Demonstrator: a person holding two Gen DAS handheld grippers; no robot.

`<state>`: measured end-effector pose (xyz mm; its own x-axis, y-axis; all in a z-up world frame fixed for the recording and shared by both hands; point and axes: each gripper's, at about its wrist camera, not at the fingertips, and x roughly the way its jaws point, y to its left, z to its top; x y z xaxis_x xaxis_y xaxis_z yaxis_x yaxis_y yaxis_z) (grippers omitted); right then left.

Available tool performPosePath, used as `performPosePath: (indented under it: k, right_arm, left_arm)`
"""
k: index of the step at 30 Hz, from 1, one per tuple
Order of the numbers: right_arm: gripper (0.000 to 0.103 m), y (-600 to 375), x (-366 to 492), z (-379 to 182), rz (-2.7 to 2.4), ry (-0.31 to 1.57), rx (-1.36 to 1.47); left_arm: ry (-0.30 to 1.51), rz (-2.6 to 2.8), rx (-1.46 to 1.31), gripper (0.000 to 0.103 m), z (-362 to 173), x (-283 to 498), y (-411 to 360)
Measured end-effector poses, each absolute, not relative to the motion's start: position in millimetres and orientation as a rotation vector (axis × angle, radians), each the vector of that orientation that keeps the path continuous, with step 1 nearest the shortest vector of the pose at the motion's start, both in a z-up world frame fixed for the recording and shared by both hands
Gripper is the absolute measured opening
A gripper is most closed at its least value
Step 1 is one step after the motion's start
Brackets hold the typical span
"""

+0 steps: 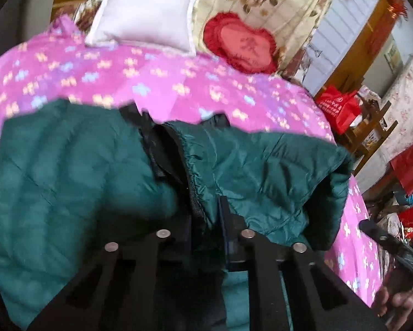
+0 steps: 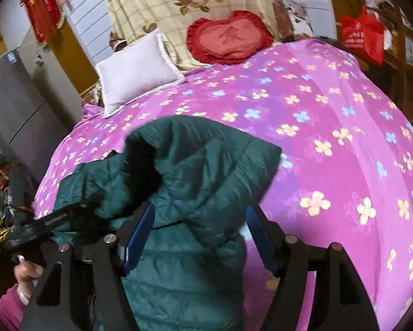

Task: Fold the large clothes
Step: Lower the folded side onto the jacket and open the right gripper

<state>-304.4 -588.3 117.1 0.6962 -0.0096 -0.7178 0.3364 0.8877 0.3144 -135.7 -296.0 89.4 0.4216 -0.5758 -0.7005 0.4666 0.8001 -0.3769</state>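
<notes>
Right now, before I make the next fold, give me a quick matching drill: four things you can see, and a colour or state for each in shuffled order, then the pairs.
Things:
1. jacket
2. heart cushion
3. left gripper
4. right gripper

States:
A. red, frilled, propped at the head of the bed
B. open, fingers apart on either side of green fabric
C. dark green, quilted, bunched on the pink flowered bedspread
D. shut on the fabric

Pairs: 1-C, 2-A, 3-D, 4-B
</notes>
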Motion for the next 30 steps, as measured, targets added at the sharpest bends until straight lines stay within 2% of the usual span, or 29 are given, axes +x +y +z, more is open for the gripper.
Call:
performPosePath:
  k: [7, 15, 22, 23, 24, 25, 27, 30]
  right_arm:
    - [0.073, -606.5, -298.2, 98.5, -0.241, 0.79, 0.509]
    - [0.077, -612.1, -264.1, 77.4, -0.266, 0.82, 0.571]
    - [0.079, -606.3, -216.0, 63.1, -0.274, 0.878, 0.519]
    - [0.068, -601.5, -208.6, 63.2, -0.272, 0.879, 0.478]
    - [0.046, -598.6, -204.9, 64.7, -0.276, 0.874, 0.446]
    - [0.039, -591.3, -197.6, 67.2, -0.29, 0.872, 0.374]
    - [0.03, -585.9, -190.0, 67.4, -0.322, 0.89, 0.32]
    - [0.029, -584.0, -178.1, 53.3, -0.375, 0.925, 0.271]
  left_arm:
    - [0.865, -0.59, -0.104, 0.0, 121.9, -118.7, -235.4]
    - [0.832, -0.491, -0.047, 0.0, 104.6, -116.4, -185.8]
    - [0.913, -0.464, -0.038, 0.0, 84.0, -115.2, -167.6]
    - [0.917, -0.466, -0.031, 0.0, 83.7, -116.6, -167.3]
    - [0.919, -0.465, -0.022, 0.0, 83.3, -117.3, -166.7]
    - [0.917, -0.466, -0.015, 0.0, 81.7, -117.0, -167.4]
    - [0.918, -0.458, -0.006, 0.0, 76.5, -113.6, -168.9]
    - [0.942, -0.448, -0.057, 0.0, 65.1, -101.7, -168.4]
